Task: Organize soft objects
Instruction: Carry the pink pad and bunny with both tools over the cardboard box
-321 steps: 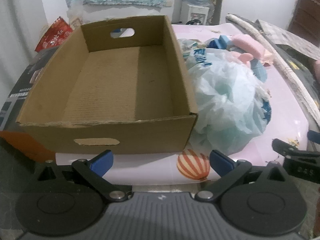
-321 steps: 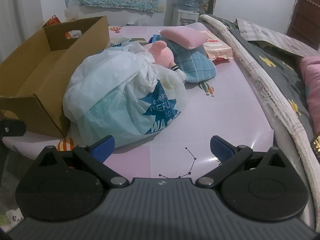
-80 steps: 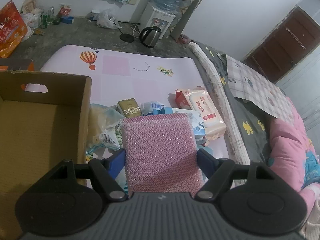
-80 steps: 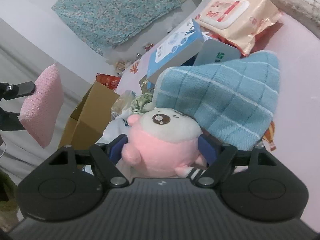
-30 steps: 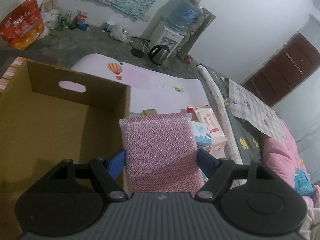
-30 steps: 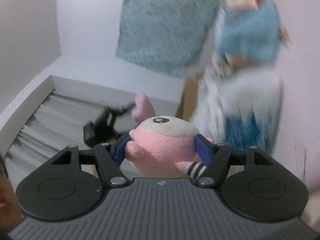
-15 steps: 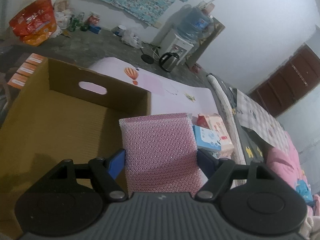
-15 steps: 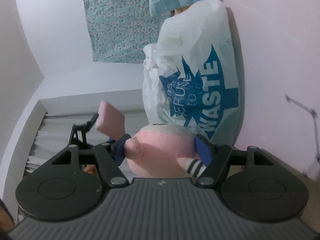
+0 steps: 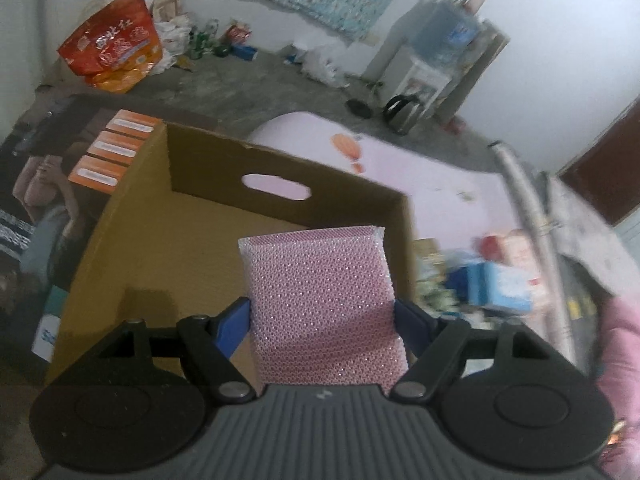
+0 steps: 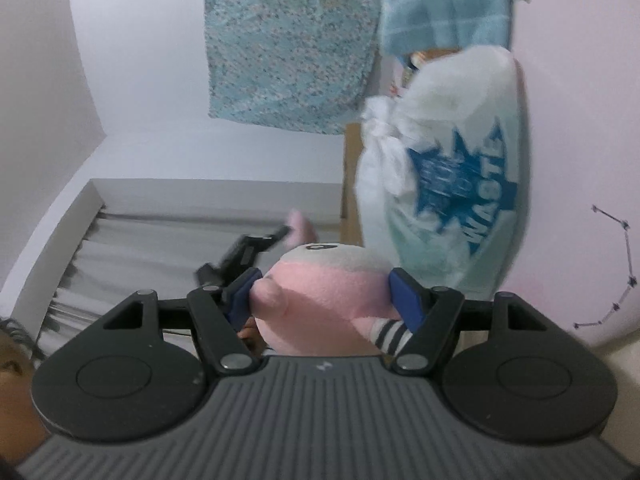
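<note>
My left gripper (image 9: 322,318) is shut on a pink mesh sponge (image 9: 320,296) and holds it above the right part of an open cardboard box (image 9: 168,248), whose bare floor shows below. My right gripper (image 10: 324,296) is shut on a pink and white plush toy (image 10: 324,284) and holds it in the air, with the view rolled sideways. In the right wrist view the left gripper (image 10: 244,256) with the sponge tip (image 10: 300,226) shows beyond the plush, beside the box wall (image 10: 350,176).
A white plastic bag with blue "WASTE" print (image 10: 452,184) lies on the pink mat (image 10: 580,100), with a blue checked cloth (image 10: 444,4) past it. Blue and pink packets (image 9: 496,280) lie right of the box. A red snack bag (image 9: 116,44) and a water dispenser (image 9: 436,64) stand on the floor.
My left gripper has carried the sponge further left over the box, so more of the box floor shows. My right gripper with the plush has swung, and the bag sits further right in its view.
</note>
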A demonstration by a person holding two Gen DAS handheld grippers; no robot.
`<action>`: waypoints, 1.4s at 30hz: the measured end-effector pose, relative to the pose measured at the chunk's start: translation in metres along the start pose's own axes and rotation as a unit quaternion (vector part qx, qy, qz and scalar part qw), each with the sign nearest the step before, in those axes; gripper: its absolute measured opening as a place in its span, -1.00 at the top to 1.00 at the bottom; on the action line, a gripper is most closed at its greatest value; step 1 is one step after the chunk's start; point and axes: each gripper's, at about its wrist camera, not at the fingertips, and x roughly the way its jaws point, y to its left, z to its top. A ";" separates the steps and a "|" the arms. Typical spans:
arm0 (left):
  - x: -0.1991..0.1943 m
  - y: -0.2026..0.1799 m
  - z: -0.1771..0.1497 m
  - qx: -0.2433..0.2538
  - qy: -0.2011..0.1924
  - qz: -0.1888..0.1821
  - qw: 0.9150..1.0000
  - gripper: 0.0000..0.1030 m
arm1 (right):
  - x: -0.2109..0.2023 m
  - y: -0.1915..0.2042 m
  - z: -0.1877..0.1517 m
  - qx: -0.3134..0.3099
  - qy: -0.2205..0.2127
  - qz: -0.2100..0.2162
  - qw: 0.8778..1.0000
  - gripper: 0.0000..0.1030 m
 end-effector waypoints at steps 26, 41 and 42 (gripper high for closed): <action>0.156 0.017 0.056 0.169 0.042 0.246 0.953 -0.65 | 0.122 0.023 0.062 -0.021 0.030 -0.009 0.999 -0.35; 0.126 0.005 0.059 0.180 -0.019 0.254 0.950 -0.76 | 0.126 0.039 0.056 -0.054 0.033 -0.014 0.998 -0.36; 0.118 0.003 0.057 0.178 -0.024 0.247 0.952 -0.76 | 0.128 0.043 0.058 -0.060 0.036 -0.013 0.997 -0.36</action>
